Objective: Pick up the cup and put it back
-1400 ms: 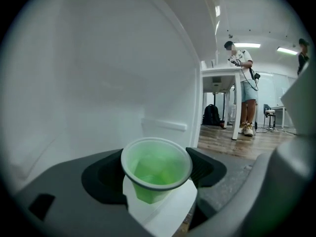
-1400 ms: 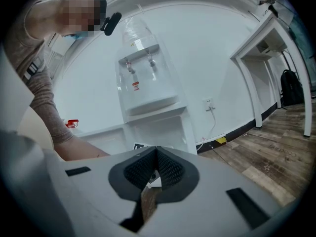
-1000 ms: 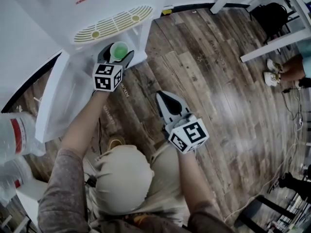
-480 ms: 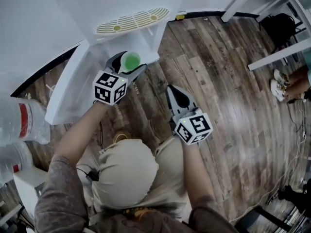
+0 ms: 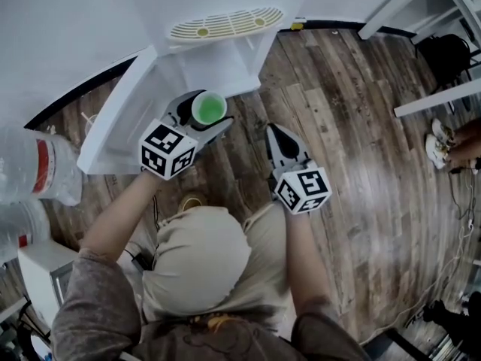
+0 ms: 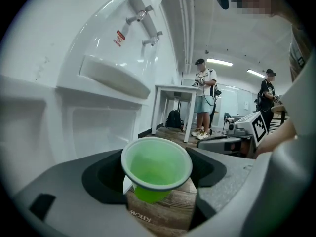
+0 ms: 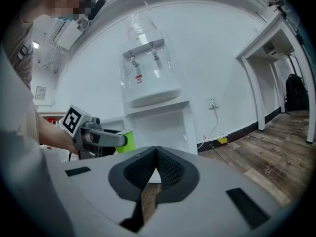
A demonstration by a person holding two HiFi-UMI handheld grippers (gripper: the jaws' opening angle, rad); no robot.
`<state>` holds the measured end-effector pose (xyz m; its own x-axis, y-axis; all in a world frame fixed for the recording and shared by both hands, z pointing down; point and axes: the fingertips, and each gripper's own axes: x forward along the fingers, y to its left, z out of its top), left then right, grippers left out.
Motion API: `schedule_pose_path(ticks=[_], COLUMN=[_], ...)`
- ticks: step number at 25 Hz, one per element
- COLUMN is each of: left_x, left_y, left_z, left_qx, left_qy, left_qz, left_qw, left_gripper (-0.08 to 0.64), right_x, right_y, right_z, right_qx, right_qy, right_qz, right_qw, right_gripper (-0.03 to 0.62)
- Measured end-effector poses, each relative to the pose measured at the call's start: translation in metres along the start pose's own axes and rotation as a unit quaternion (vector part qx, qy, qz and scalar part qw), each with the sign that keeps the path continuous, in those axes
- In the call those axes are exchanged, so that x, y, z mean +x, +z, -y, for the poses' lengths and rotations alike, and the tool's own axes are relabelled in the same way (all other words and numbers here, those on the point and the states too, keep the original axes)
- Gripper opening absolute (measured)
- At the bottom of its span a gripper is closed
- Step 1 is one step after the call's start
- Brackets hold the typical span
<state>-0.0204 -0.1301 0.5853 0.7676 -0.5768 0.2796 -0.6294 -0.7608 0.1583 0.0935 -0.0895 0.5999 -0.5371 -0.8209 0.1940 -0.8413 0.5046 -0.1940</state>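
Between the jaws of the left tongs [image 5: 204,119] sits the cup [image 6: 157,168], pinched at its sides. It is upright, pale green, see-through plastic with a wide rim; whether it holds anything I cannot tell. It hangs over the wood floor [image 5: 361,141], just near of the white water dispenser [image 5: 225,59]. The right tongs [image 5: 275,132], pressed together, hover to its right. A clear water bottle [image 5: 41,173] shows far left.

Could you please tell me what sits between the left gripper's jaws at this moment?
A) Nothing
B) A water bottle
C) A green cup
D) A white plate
C: in the left gripper view the cup sits gripped between the jaws of the left gripper, off the floor.
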Motion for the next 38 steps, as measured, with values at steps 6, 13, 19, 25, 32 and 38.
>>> schedule_pose_path(ticks=[6, 13, 19, 25, 32, 38], left_x=[-0.022, -0.032, -0.034, -0.036, -0.035, -0.033], left_y=[-0.002, -0.018, -0.030, -0.033, -0.036, -0.036], left_z=[0.004, 0.007, 0.013, 0.012, 0.011, 0.009], left_qx=[-0.021, -0.012, -0.005, -0.010, -0.013, -0.016], left_qy=[0.001, 0.017, 0.014, 0.015, 0.015, 0.013], left_qz=[0.007, 0.005, -0.008, -0.009, -0.013, -0.011], left_qw=[0.9997, 0.9998, 0.9999, 0.9998, 0.9997, 0.9997], left_gripper=[0.365, 0.365, 0.365, 0.365, 0.365, 0.365], right_x=[0.002, 0.003, 0.002, 0.002, 0.003, 0.003], right_y=[-0.004, -0.006, -0.006, -0.006, -0.006, -0.007], right_z=[0.008, 0.006, 0.004, 0.004, 0.004, 0.005], right_qx=[0.008, 0.005, 0.000, -0.003, -0.004, -0.004], right_qy=[-0.008, -0.005, 0.001, -0.001, -0.002, -0.004], right_qz=[-0.001, -0.003, -0.003, -0.003, -0.005, -0.007], right_qw=[1.000, 1.000, 1.000, 1.000, 1.000, 1.000], right_gripper=[0.003, 0.003, 0.003, 0.003, 0.003, 0.003])
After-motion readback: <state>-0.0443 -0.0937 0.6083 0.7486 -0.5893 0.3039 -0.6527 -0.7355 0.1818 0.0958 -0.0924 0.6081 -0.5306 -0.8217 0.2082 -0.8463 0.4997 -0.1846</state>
